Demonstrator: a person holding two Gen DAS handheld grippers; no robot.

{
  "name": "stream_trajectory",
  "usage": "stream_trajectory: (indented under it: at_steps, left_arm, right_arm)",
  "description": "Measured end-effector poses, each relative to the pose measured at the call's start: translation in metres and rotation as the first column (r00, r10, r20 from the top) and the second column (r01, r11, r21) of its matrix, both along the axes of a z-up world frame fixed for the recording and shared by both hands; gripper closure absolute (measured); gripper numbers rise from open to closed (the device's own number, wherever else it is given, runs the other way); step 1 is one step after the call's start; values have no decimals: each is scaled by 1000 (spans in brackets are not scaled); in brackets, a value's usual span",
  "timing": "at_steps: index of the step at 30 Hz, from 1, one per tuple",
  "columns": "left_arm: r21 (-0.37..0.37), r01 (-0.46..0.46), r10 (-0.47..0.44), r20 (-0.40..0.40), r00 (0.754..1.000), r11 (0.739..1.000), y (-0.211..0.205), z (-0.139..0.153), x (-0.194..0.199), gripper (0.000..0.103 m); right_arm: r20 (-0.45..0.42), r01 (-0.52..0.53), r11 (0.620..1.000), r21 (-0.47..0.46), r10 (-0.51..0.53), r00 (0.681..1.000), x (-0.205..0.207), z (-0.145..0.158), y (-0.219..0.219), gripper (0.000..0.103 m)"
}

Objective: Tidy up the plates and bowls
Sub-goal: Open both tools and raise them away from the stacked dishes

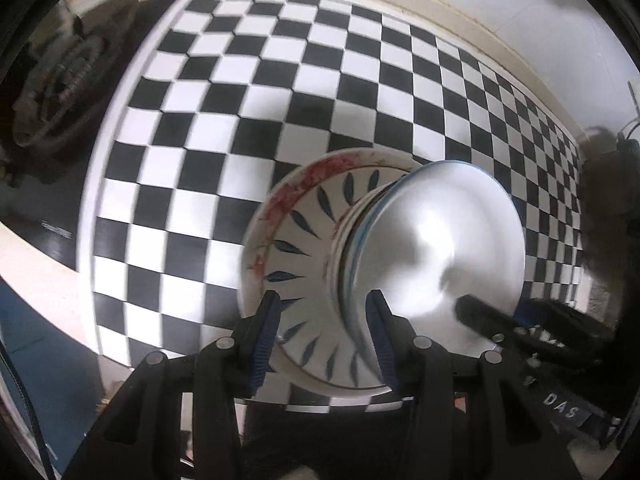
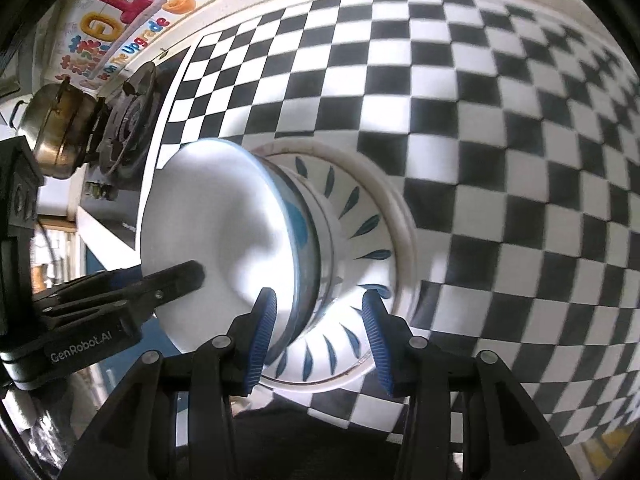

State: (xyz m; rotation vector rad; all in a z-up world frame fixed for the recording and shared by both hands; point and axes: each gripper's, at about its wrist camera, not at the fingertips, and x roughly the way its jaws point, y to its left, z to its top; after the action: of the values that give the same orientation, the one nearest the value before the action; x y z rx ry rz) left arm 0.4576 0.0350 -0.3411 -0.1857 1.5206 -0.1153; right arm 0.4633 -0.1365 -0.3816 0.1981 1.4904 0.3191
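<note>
- The stack (image 1: pixel 352 264) (bowl (image 1: pixel 440 240) on leaf-painted plates (image 1: pixel 300 256)) sat on the checkered desk (image 1: pixel 240 120), toward its near edge.
- The left gripper (image 1: pixel 326 336) and right gripper (image 2: pixel 320 336) had jaws spread, each straddling the stack's rims without visibly pinching.
- Glazed ware: stiff, slippery, breakable, probably heavy; rims looked the best hold.

bright indoor light | glare blows out the top bowl (image 2: pixel 224 224) | checkered cloth (image 1: pixel 280 80) motion-smeared | heavy fisheye bend, black vignette at corners
</note>
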Motion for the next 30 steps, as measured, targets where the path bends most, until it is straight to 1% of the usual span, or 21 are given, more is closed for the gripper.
stream_trajectory:
  at_steps: [2, 4, 5, 6, 7, 9, 10, 11, 12, 13, 16, 18, 21, 24, 27, 30]
  left_arm:
    - [12, 6, -7, 30, 1000, 1000, 1, 7, -5, 61]
    - [38, 27, -30, 72, 997, 999, -1, 16, -10, 60]
    - [75, 38, -46, 102, 994, 996, -3, 23, -13, 57]
    - [107, 41, -55, 133, 990, 993, -4, 29, -15, 51]
    - [134, 36, -60, 177, 982, 990, -4, 38, -19, 48]
    - [143, 17, -50, 237, 970, 990, -1, 52, -25, 34]
    - [145, 8, -46, 263, 964, 989, 1, 58, -27, 30]
    - [153, 0, -46, 292, 955, 988, 2, 66, -30, 19]
    - [162, -7, -46, 321, 946, 987, 4, 73, -33, 13]
    - [170, -19, -43, 353, 935, 985, 7, 81, -37, 12]
    - [186, -44, -37, 412, 910, 982, 12, 100, -47, 12]
    - [183, -55, -31, 436, 899, 982, 14, 112, -53, 12]
    - [174, -55, -32, 463, 886, 983, 15, 126, -62, 11]
    - [167, -59, -34, 505, 862, 984, 11, 146, -77, 11]
    - [155, -71, -25, 543, 840, 985, 9, 161, -94, 11]
    - [155, -73, -29, 569, 822, 985, 6, 175, -113, 11]
  right_arm:
    - [37, 12, 999, -30, -11, 999, -5, 14, -3, 45]
    - [81, 33, 998, -61, -28, 996, -12, 29, -7, 26]
    - [106, 48, 996, -70, -40, 994, -16, 37, -9, 22]
    - [140, 66, 994, -88, -53, 989, -21, 48, -12, 20]
    - [161, 77, 992, -102, -60, 985, -23, 55, -12, 19]
    - [229, 107, 985, -138, -73, 971, -33, 75, -14, 17]
    - [256, 117, 981, -153, -76, 964, -37, 83, -13, 12]
    - [289, 131, 977, -168, -79, 954, -42, 92, -13, 10]
    - [313, 142, 974, -176, -82, 946, -47, 100, -12, 5]
    - [352, 157, 970, -184, -84, 932, -54, 110, -12, 0]
    - [416, 177, 963, -204, -79, 906, -67, 133, -7, 0]
    - [449, 184, 963, -199, -78, 890, -77, 148, -4, 0]
    - [508, 204, 961, -186, -83, 857, -95, 172, 0, 0]
    - [548, 217, 961, -169, -92, 832, -113, 192, 1, 0]
    - [602, 247, 955, -166, -100, 792, -135, 211, 0, 0]
    - [631, 260, 953, -155, -107, 768, -157, 225, -2, 0]
